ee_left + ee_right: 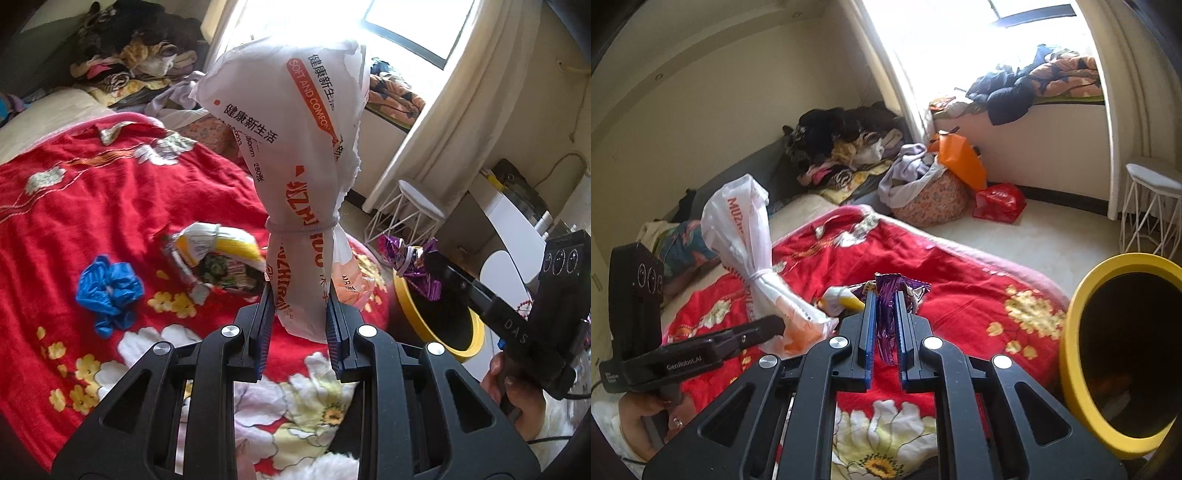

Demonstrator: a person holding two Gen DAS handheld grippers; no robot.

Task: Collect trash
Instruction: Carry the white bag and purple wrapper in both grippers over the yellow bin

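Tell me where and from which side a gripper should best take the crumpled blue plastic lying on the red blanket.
Grip the blue plastic across its raised, bunched middle, coming from above with the fingers straddling the wad. It lies loose and crumpled on the soft red blanket, apart from the yellow and white wrapper, so the folds on top probably give the pads more to pinch than the flat edges would.

1. The yellow-rimmed bin [1123,354] was cut off by the right wrist view's right edge, its inside too dark to read
2. The white plastic bag [295,155] hid part of the yellow snack packet [218,258] behind it
3. The bag's small print was partly illegible
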